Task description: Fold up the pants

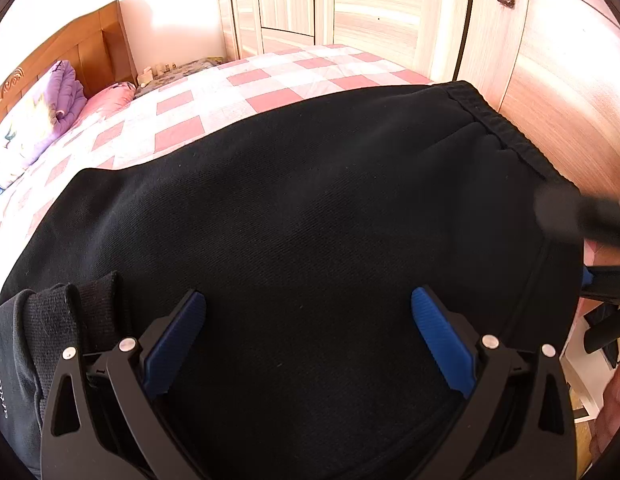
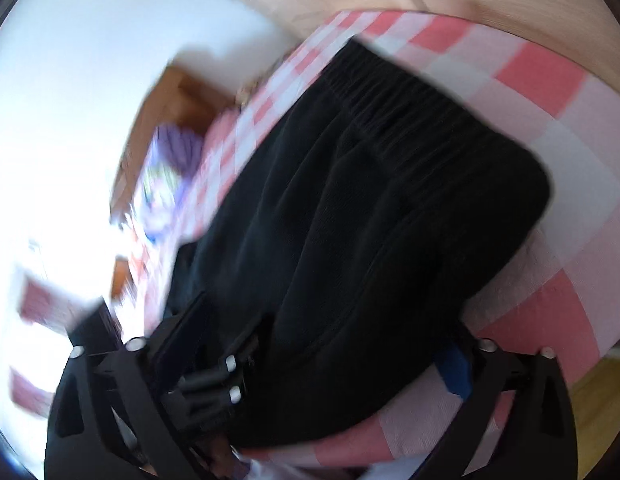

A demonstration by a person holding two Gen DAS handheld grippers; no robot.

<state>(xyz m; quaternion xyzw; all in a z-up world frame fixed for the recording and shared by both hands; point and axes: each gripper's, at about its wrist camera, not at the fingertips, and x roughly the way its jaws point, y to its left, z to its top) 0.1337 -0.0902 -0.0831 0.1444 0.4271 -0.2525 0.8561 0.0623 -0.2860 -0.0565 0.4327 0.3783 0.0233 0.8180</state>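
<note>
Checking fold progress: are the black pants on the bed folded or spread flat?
Folded: the pants form a compact stack, ribbed cuffs lying near the waistband end.

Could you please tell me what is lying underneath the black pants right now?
The black pants lie on a pink-and-white checked bedsheet, visible around them. Whatever sits directly beneath the fabric is covered and cannot be seen.

Both grippers alike — black skeletal frames, silver screw heads, ribbed blue pads on the fingers
</note>
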